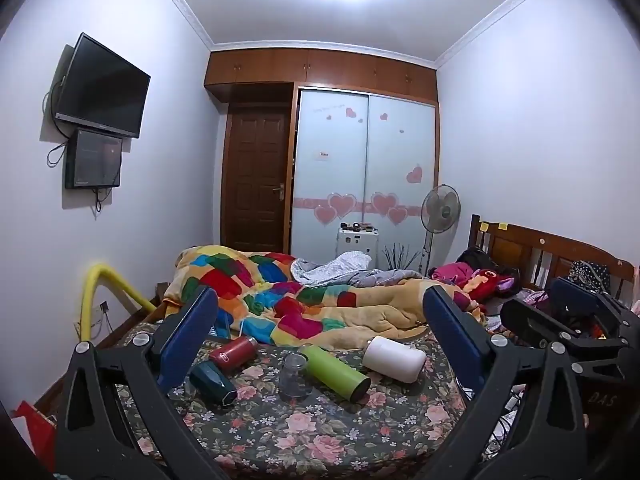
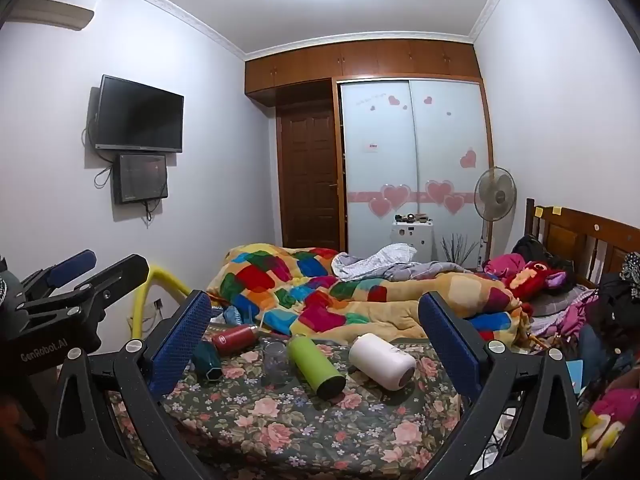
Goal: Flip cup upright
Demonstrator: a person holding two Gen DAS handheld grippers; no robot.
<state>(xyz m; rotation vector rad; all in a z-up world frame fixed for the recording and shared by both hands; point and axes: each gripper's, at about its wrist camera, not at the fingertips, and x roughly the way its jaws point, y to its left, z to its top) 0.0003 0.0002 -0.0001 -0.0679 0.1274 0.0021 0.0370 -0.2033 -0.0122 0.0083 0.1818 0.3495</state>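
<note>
1. Left wrist view shows the left gripper (image 1: pixel 320 328) with its blue-padded fingers (image 1: pixel 188 336) spread wide apart and holding nothing; it hangs above the near edge of the floral bedsheet (image 1: pixel 312 436)
2. Right gripper (image 2: pixel 316 332) is likewise spread wide and empty, just beside the left one
3. Five drinking vessels sit in a row on the sheet, and which one is meant is a judgement: the clear glass cup (image 1: pixel 295 376) (image 2: pixel 277 362) stands in the middle, seemingly mouth-down, though its transparency makes that hard to confirm
4. To flip it well, I would lower one gripper over the glass from the side, close on its mid-wall, lift clear of the soft sheet, turn it half over, and set it down gently, since bedding gives an unsteady base
5. Care is needed because the green bottle (image 1: pixel 335 372) lies just beside the glass, possibly touching, and could roll if nudged
6. Count of lying vessels: one green bottle, one white tumbler (image 1: pixel 394 360), one red flask (image 1: pixel 233 353), one dark teal cup (image 1: pixel 212 385)
7. Count of the rest: one glass, two grippers, one patchwork quilt (image 1: pixel 280 292) bunched behind the row
</note>
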